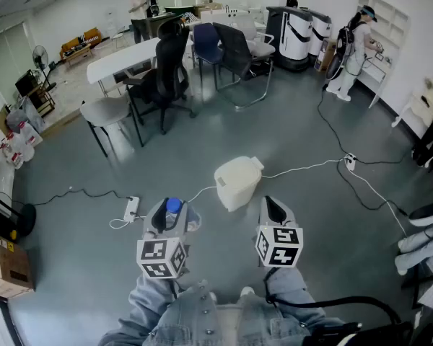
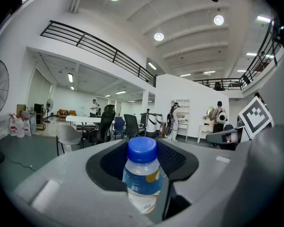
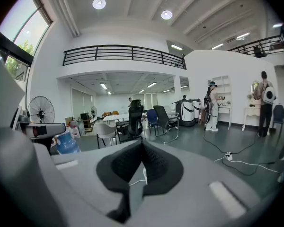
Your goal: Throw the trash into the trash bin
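Observation:
A small clear bottle (image 1: pixel 173 206) with a blue cap and a blue-and-yellow label stands upright between the jaws of my left gripper (image 1: pixel 171 213), which is shut on it. In the left gripper view the bottle (image 2: pixel 142 178) fills the gap of the left gripper (image 2: pixel 143 162). A cream trash bin (image 1: pixel 238 182) sits on the grey floor just ahead, between the two grippers. My right gripper (image 1: pixel 275 209) is level with the left one, to the bin's right. In its own view the right gripper (image 3: pixel 142 148) is shut with nothing held, and the bottle (image 3: pixel 66 143) shows at the left.
A white power strip (image 1: pixel 132 207) with cables lies left of the bin; another (image 1: pixel 350 162) lies to the right. Office chairs (image 1: pixel 162 78) and a white table (image 1: pixel 123 56) stand farther back. A cardboard box (image 1: pixel 7 262) is at the left. People stand by the far wall.

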Action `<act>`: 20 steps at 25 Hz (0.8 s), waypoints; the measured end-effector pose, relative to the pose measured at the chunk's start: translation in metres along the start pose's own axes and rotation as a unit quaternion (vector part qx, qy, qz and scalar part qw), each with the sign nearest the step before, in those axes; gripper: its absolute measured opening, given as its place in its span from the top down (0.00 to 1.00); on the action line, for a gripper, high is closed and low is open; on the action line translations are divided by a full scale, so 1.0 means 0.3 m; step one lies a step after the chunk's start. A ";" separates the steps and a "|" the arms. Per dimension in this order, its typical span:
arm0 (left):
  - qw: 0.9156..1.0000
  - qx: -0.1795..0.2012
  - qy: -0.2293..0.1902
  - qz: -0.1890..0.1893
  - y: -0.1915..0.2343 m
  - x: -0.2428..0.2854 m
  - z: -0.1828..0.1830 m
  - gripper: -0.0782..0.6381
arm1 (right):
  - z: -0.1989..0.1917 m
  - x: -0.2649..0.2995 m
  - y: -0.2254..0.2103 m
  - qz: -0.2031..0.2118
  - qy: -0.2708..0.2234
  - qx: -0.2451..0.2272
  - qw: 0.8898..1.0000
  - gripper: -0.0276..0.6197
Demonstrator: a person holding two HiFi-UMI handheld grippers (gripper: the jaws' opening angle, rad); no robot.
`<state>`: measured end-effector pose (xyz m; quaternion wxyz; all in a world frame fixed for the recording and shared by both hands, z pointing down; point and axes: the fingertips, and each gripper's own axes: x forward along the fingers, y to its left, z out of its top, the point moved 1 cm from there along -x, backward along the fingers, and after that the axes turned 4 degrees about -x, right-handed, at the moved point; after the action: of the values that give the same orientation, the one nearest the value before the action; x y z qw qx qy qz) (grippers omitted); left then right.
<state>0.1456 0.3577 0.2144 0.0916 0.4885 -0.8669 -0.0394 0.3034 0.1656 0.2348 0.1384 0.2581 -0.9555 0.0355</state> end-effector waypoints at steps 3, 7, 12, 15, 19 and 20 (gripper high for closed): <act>1.000 -0.004 0.003 0.000 0.012 -0.013 -0.012 0.61 | -0.009 -0.006 0.014 0.001 0.003 -0.002 1.000 0.95; 1.000 -0.007 0.005 -0.009 0.027 -0.018 -0.023 0.61 | -0.014 -0.001 0.039 0.002 0.004 -0.002 1.000 0.95; 1.000 -0.007 0.004 -0.021 0.047 -0.015 -0.020 0.61 | -0.024 0.018 0.057 0.001 0.010 0.017 1.000 0.95; 1.000 -0.006 0.006 -0.030 0.079 -0.017 -0.019 0.61 | -0.030 0.030 0.078 -0.010 0.016 0.022 1.000 0.95; 0.999 -0.005 0.006 -0.041 0.140 -0.017 -0.026 0.61 | -0.047 0.051 0.121 -0.020 0.022 0.029 0.999 0.95; 0.999 -0.006 0.007 -0.042 0.157 -0.018 -0.032 0.61 | -0.055 0.051 0.133 -0.022 0.024 0.031 0.999 0.95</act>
<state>0.1106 0.3871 0.2305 0.0988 0.5242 -0.8446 -0.0450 0.2747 0.1949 0.2550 0.1542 0.2820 -0.9445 0.0680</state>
